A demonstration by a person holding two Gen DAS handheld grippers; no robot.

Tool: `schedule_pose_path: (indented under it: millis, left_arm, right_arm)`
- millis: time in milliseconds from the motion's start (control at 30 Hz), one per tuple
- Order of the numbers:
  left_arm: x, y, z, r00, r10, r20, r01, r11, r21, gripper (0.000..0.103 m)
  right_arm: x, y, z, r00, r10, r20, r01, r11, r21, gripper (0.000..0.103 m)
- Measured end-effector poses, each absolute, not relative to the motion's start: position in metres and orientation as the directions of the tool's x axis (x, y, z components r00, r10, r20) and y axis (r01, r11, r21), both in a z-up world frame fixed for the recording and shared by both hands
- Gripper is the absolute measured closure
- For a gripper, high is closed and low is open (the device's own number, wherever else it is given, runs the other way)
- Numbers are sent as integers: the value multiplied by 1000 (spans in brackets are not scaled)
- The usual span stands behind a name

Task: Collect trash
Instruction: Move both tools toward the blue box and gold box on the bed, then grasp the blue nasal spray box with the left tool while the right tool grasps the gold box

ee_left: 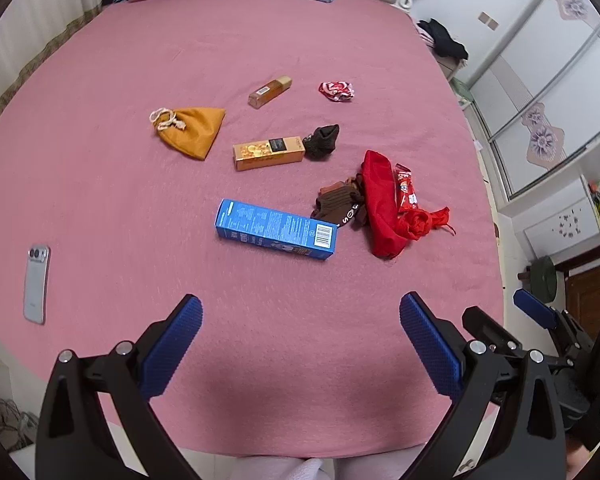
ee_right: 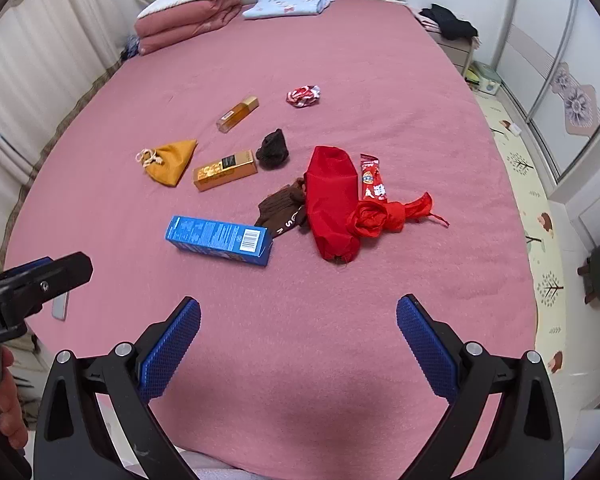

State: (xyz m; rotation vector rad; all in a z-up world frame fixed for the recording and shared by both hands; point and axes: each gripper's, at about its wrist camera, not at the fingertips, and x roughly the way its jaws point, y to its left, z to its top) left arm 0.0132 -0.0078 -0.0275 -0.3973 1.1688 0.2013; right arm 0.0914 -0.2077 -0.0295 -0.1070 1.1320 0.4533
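**Trash scattered on bed, nothing picked up yet**

Trash candidates: crumpled red-white wrapper point(ee_left: 337, 91) far centre of bed point(ee_left: 100, 208); red snack packet point(ee_left: 407, 194) touching the red cloth bag point(ee_left: 382, 204) on its right side. Blue box point(ee_left: 276, 229) nearest the tongs, gold box point(ee_left: 269, 152) beyond it; whether either is empty can't be told. Non-trash mixed in: brown socks point(ee_left: 340, 204) against blue box end and red bag, dark sock point(ee_left: 322, 142) touching gold box, perfume bottle point(ee_left: 270, 91), orange pouch point(ee_left: 190, 130), phone point(ee_left: 37, 283) well apart at left.

Risks (judgement):
- Snack packet lies on the bag's edge; a grab may take cloth w/ it.
- Socks abut the boxes; could drag along.
- Soft bedding may bunch under the tips.

Left tongs point(ee_left: 300, 320): wide apart, holding nothing, hovering over bare sheet. Right tongs point(ee_right: 298, 320): same, wide apart, empty, touching nothing.
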Motion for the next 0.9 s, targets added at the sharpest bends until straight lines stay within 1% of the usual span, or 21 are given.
schedule_pose_path:
  millis: [400,900]
  left_arm:
    - [27,-8,-48,336,-95,-937,-469,846,-254,4]
    - [63,-10,-99,277,-154,-948,-648,699,-303,4]
  right_arm:
    - [113,-194,-40,293,317,-902,-509,851,133,9]
    - [163,-179,-81,192,321,-928,-638,759,131,9]
